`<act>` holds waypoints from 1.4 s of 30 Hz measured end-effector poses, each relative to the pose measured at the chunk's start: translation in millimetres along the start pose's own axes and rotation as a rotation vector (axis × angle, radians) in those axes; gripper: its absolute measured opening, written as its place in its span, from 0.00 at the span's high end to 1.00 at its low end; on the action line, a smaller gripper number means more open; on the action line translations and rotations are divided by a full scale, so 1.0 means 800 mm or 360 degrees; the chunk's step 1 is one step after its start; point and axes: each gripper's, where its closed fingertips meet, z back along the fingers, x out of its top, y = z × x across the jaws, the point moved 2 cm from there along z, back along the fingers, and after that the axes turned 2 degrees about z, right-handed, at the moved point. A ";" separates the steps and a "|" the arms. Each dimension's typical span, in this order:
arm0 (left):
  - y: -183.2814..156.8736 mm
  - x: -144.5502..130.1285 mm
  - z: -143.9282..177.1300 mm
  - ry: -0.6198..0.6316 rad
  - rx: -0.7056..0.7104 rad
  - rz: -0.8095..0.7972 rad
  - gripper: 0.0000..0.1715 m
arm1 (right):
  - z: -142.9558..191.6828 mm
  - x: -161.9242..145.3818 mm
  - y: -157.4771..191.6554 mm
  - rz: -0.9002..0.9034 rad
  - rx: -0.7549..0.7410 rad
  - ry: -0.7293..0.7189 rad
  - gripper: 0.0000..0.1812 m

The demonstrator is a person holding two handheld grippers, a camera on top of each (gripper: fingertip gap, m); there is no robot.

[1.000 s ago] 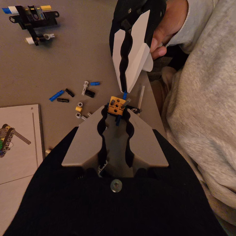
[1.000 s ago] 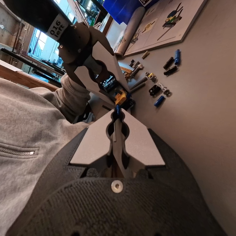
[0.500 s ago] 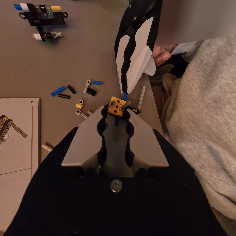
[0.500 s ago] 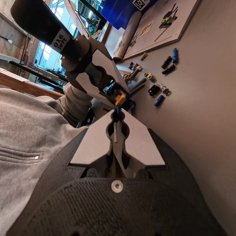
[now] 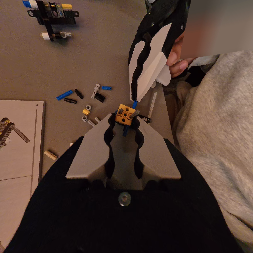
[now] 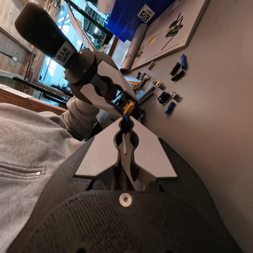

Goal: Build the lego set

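My left gripper [image 5: 123, 119] is shut on a small lego assembly: a yellow block with holes [image 5: 124, 114], grey axles and black parts. It holds it just above the grey table near the front edge. My right gripper [image 6: 126, 118] is shut on a blue pin [image 6: 126, 118] and holds its tip against the far corner of the yellow block [image 6: 128, 108]. The right gripper [image 5: 134, 98] with the blue pin [image 5: 134, 104] also shows in the left wrist view, the left gripper [image 6: 127, 105] in the right wrist view.
Loose blue, black, grey and yellow pins [image 5: 84, 98] lie on the table [image 5: 95, 61] left of the grippers. A black sub-assembly [image 5: 52, 16] sits at the far left. An open instruction booklet [image 5: 17, 136] lies at the left. A person's grey sleeve [image 5: 212, 123] fills the right. The grippers are tip to tip, or close to it.
Both grippers have stayed on their parts; the right gripper has kept the blue pin at the yellow block. The left wrist view has shifted slightly, so table items sit a little lower and to the right.
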 end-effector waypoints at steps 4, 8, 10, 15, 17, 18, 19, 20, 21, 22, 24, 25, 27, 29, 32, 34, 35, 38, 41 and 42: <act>0.001 -0.002 0.001 -0.0024 -0.0001 0.0020 0.85 | -0.001 -0.003 0.001 0.0084 -0.0028 0.0016 0.99; 0.000 -0.002 0.001 -0.0009 0.0011 0.0003 0.85 | 0.000 -0.003 0.000 0.0087 -0.0021 0.0025 0.99; 0.000 -0.001 0.001 0.0009 0.0018 -0.0015 0.85 | 0.001 -0.004 0.000 0.0097 -0.0017 0.0047 0.99; -0.002 0.001 -0.001 0.0123 0.0028 -0.0123 0.85 | 0.003 -0.003 0.000 0.0201 -0.0038 0.0171 0.99; -0.003 0.002 -0.002 0.0173 0.0026 -0.0162 0.85 | 0.004 -0.004 0.000 0.0240 -0.0049 0.0201 0.99; -0.003 0.003 -0.003 0.0194 0.0027 -0.0180 0.85 | 0.005 -0.004 0.000 0.0262 -0.0055 0.0212 0.99; -0.003 0.003 -0.004 0.0212 0.0027 -0.0193 0.85 | 0.005 -0.005 0.000 0.0289 -0.0061 0.0224 0.99; -0.004 0.004 -0.004 0.0229 0.0023 -0.0207 0.85 | 0.006 -0.005 0.000 0.0322 -0.0068 0.0236 0.99; -0.005 0.004 -0.004 0.0248 0.0014 -0.0222 0.85 | 0.006 -0.006 0.000 0.0359 -0.0074 0.0254 0.99; -0.006 0.004 -0.005 0.0266 0.0005 -0.0240 0.85 | 0.007 -0.006 0.000 0.0402 -0.0082 0.0277 0.99; -0.007 0.005 -0.006 0.0300 -0.0008 -0.0276 0.85 | 0.009 -0.005 0.001 0.0500 -0.0108 0.0319 0.99; -0.007 0.005 -0.007 0.0317 -0.0014 -0.0287 0.85 | 0.009 -0.005 0.001 0.0549 -0.0120 0.0340 1.00; -0.009 0.007 -0.009 0.0335 -0.0037 -0.0300 0.85 | 0.008 -0.008 -0.002 0.0626 -0.0158 0.0384 1.00; -0.018 0.009 -0.016 0.0348 -0.0084 -0.0315 0.85 | 0.004 -0.012 -0.005 0.0677 -0.0196 0.0418 1.00; -0.011 0.012 -0.014 0.0370 -0.0007 -0.0334 0.85 | 0.008 -0.005 0.003 0.0634 -0.0134 0.0335 1.00; -0.012 0.012 -0.015 0.0370 -0.0007 -0.0326 0.85 | 0.010 -0.008 -0.002 0.0642 -0.0175 0.0365 1.00; -0.012 0.012 -0.014 0.0370 -0.0002 -0.0322 0.85 | 0.011 -0.009 -0.003 0.0657 -0.0195 0.0372 1.00; -0.010 0.012 -0.013 0.0376 0.0016 -0.0303 0.85 | 0.012 -0.006 -0.004 0.0638 -0.0214 0.0346 1.00; -0.007 0.011 -0.012 0.0372 0.0035 -0.0274 0.85 | 0.023 0.008 -0.009 0.0630 -0.0278 0.0244 1.00; -0.006 0.011 -0.012 0.0369 0.0041 -0.0261 0.85 | 0.029 0.015 -0.008 0.0637 -0.0293 0.0180 1.00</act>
